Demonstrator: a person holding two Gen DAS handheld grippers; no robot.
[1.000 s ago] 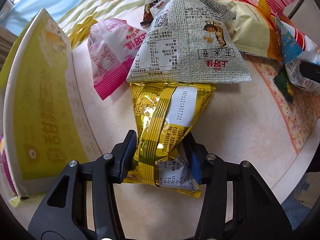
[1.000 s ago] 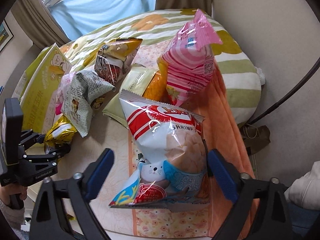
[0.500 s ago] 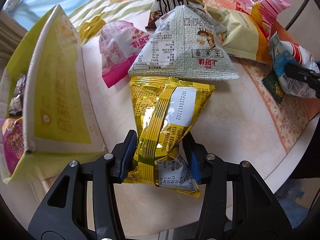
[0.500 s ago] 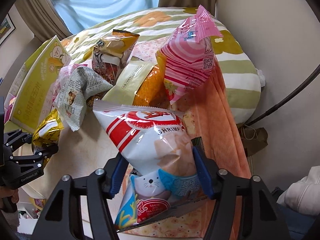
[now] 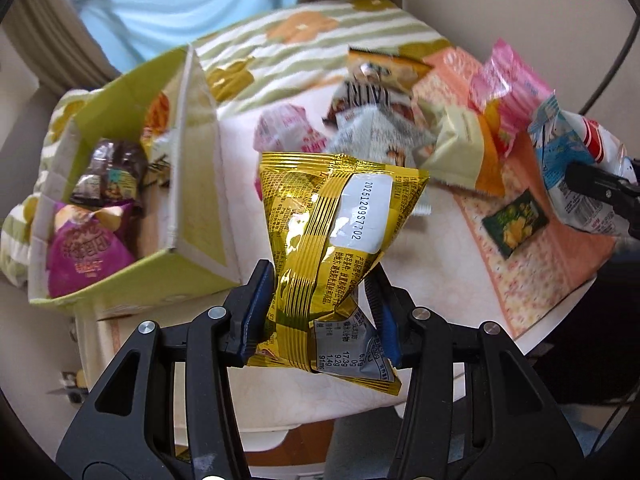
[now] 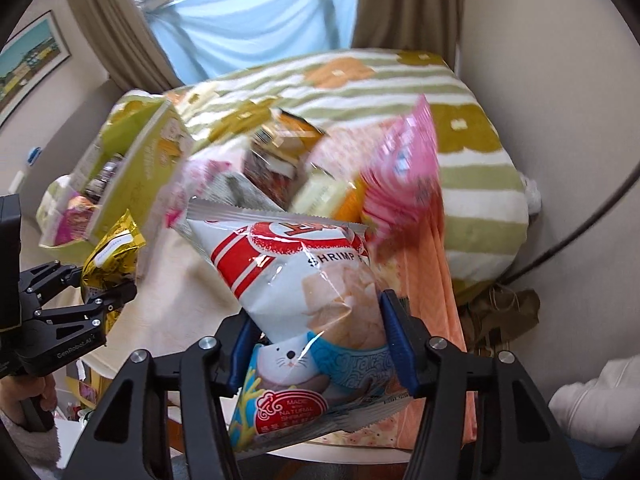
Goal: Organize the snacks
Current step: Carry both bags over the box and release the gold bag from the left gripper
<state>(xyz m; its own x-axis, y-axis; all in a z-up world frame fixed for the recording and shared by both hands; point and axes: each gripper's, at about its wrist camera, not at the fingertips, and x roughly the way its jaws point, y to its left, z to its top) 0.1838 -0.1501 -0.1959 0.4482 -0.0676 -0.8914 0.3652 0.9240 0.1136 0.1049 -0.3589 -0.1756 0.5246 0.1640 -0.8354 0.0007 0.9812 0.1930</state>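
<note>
Your left tongs [image 5: 320, 304] clamp the crinkled gold foil packet [image 5: 334, 220], lifted off the surface [image 5: 452, 264]. Your right tongs [image 6: 320, 340] are closing on the red-and-white shrimp bag [image 6: 296, 272], its pads pressing it. The open yellow box [image 5: 200, 184] lies at ten o'clock, with loose snacks crowding twelve to two.

Black angular gripper frames at the bottom of both wrist views, triangular cut-outs, silver screw heads on each arm. Blue pads [image 5: 256, 304] lining the left gripper [image 5: 320, 312] fingers; likewise on the right gripper [image 6: 320, 344]. White "GenRobot.AI" lettering at lower left of the right view. Fuzzy pale sleeve [image 6: 28, 448] in the lower-left corner.
</note>
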